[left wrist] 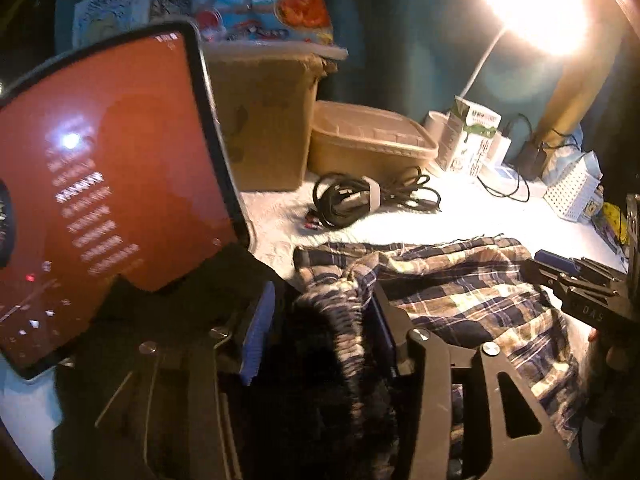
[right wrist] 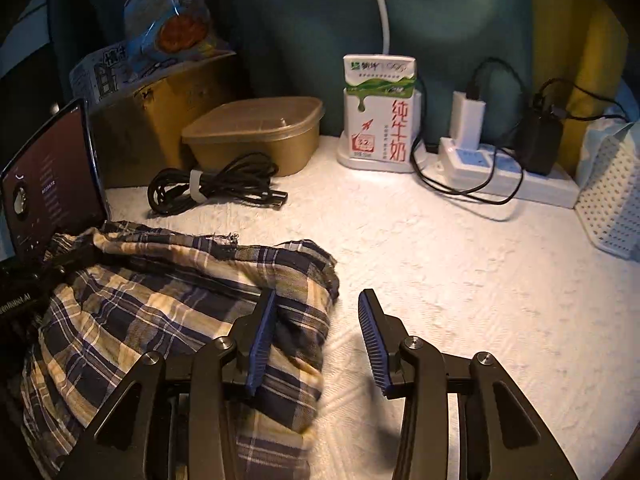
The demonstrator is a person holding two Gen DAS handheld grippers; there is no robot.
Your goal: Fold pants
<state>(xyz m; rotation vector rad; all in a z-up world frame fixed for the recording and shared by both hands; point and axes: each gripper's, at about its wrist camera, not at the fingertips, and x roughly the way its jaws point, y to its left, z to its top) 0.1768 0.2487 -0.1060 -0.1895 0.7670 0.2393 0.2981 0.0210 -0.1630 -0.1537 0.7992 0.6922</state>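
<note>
While the plaid pants (right wrist: 168,312) lie bunched up on the white table (right wrist: 460,280), both tongs point slanting down at them. The left tongs (left wrist: 316,320) have their blue pads partly apart, and a ridge of the cloth stands up between them. It leans against the right pad, but the pads do not look pressed shut on it. The right tongs (right wrist: 316,344) are partly open too. Their left pad sits over the edge of the pants, and their right pad is over the bare table, so nothing is squeezed. In the left camera, the right tongs (left wrist: 560,268) come in from the right side, low over the far end of the pants, with a bit of the person's hand (left wrist: 612,352) under them. A tablet (left wrist: 104,184) with a red screen stands just left of the pants. Behind them are a coiled black cable (right wrist: 212,188), a brown tub (right wrist: 256,132) and a milk carton (right wrist: 378,108).
</note>
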